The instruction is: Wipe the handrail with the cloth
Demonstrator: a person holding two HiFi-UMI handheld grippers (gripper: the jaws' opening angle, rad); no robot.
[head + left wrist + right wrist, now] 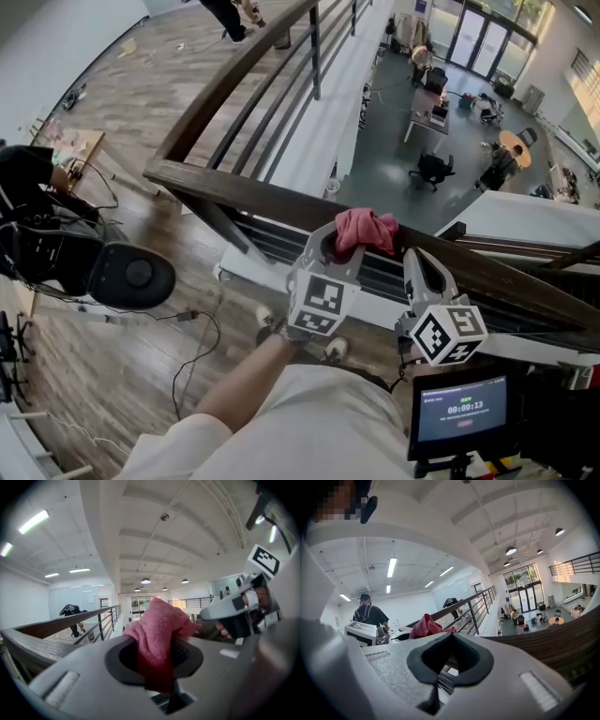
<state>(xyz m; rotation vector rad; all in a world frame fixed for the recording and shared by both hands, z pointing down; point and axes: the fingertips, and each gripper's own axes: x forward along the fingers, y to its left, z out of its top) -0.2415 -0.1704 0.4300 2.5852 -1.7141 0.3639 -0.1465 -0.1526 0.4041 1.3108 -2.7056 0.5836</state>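
1. The left gripper [345,248] is clamping its jaws on the crumpled pink terry cloth [365,229]. In the left gripper view the fabric is filling the hollow between the pads and bulging out past the tips [157,625]. The deep bite probably keeps the cloth from slipping loose during a stroke.
2. The cloth is sitting on top of the dark brown wooden handrail [234,192], near the middle of the stretch that crosses the head view. It looks as though it is touching the wood, and the loose end faces the rail, so fabric rather than plastic is meeting the surface.
3. The right gripper [419,260] is hovering just beside the left one, over the same rail. Its jaws are closed on nothing, and only the rail and the black metal bars [474,613] are showing through the gap in its own view. It appears to be parked clear of the wiping path.
4. Long runs of rail are lying on both sides of the cloth, so most of the wiping seems still to be done.
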